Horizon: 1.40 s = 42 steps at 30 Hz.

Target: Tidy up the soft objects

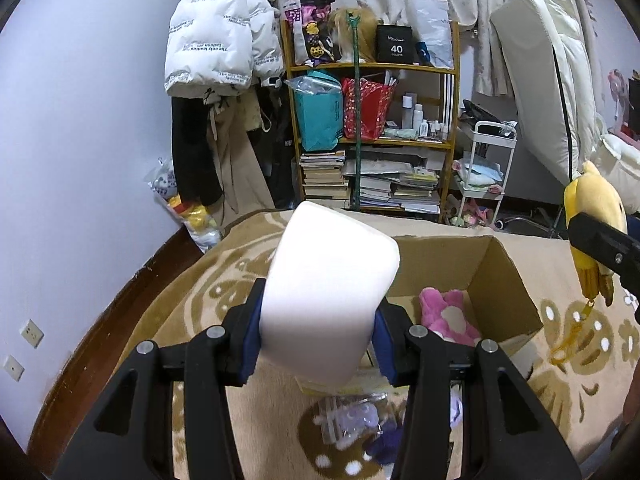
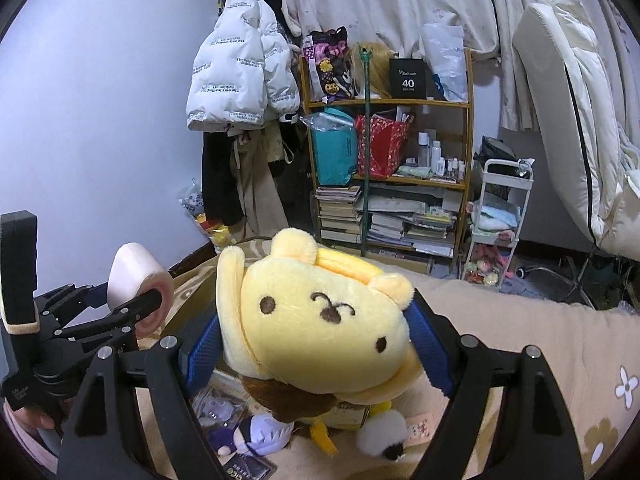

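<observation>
My left gripper is shut on a white roll-shaped cushion, held up above the blanket. In the right wrist view the cushion shows a pink swirl on its end, between the left gripper's fingers. My right gripper is shut on a yellow plush dog, its blue pads pressing both sides of the head. In the left wrist view that plush hangs at the far right. An open cardboard box lies ahead with a pink plush inside.
A beige patterned blanket covers the bed. A purple-haired doll and plastic packets lie below the grippers. Beyond stand a full bookshelf, a white cart, hanging coats and a leaning mattress.
</observation>
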### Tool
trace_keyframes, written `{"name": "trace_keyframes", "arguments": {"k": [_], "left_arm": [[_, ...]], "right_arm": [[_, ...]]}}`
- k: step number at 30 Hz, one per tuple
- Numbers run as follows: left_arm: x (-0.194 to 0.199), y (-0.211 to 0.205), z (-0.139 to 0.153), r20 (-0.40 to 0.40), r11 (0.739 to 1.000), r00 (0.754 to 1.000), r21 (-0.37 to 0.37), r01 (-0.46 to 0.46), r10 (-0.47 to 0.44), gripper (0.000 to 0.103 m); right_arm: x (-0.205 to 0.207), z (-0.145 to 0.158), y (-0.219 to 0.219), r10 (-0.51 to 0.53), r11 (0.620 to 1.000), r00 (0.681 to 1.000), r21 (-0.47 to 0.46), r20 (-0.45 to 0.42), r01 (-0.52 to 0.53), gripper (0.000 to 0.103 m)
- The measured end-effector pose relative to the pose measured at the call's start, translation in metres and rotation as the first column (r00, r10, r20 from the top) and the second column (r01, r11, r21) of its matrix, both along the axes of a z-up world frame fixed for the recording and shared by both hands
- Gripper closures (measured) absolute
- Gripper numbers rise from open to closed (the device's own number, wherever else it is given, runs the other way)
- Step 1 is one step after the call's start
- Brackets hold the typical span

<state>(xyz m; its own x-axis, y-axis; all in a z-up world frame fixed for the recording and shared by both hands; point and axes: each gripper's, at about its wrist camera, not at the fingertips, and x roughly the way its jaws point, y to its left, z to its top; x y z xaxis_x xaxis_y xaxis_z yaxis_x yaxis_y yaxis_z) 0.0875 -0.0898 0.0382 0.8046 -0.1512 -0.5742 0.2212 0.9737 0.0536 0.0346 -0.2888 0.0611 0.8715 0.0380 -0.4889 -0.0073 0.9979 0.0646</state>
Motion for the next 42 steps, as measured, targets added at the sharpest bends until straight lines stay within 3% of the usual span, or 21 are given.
{"name": "trace_keyframes", "arguments": {"k": [9, 15, 26, 29, 42], "left_arm": [[0.021, -0.012, -0.016, -0.017, 1.000, 1.000, 0.011, 0.018, -0.018, 0.057], [0.028, -0.016, -0.028, -0.028, 0.999, 0.999, 0.018, 0.033, -0.033, 0.057], [0.043, -0.019, -0.053, -0.119, 0.999, 0.993, 0.027, 0.031, -0.027, 0.056], [0.046, -0.018, -0.057, -0.134, 0.999, 0.991, 0.025, 0.026, -0.022, 0.056], [0.048, -0.011, -0.064, -0.157, 0.999, 0.987, 0.001, 0.035, -0.035, 0.050]], "right_arm": [[0.014, -0.010, 0.004, 0.007, 1.000, 1.000, -0.015, 0.013, -0.007, 0.016], [0.027, -0.032, 0.000, 0.020, 1.000, 0.999, 0.006, -0.025, -0.020, 0.016], [0.041, -0.052, -0.010, 0.054, 0.994, 0.997, 0.102, -0.055, -0.048, 0.015], [0.043, -0.051, -0.007, 0.054, 0.996, 0.998, 0.075, -0.045, -0.051, 0.015], [0.053, -0.074, -0.012, 0.045, 0.996, 0.990, 0.087, -0.132, -0.033, 0.014]]}}
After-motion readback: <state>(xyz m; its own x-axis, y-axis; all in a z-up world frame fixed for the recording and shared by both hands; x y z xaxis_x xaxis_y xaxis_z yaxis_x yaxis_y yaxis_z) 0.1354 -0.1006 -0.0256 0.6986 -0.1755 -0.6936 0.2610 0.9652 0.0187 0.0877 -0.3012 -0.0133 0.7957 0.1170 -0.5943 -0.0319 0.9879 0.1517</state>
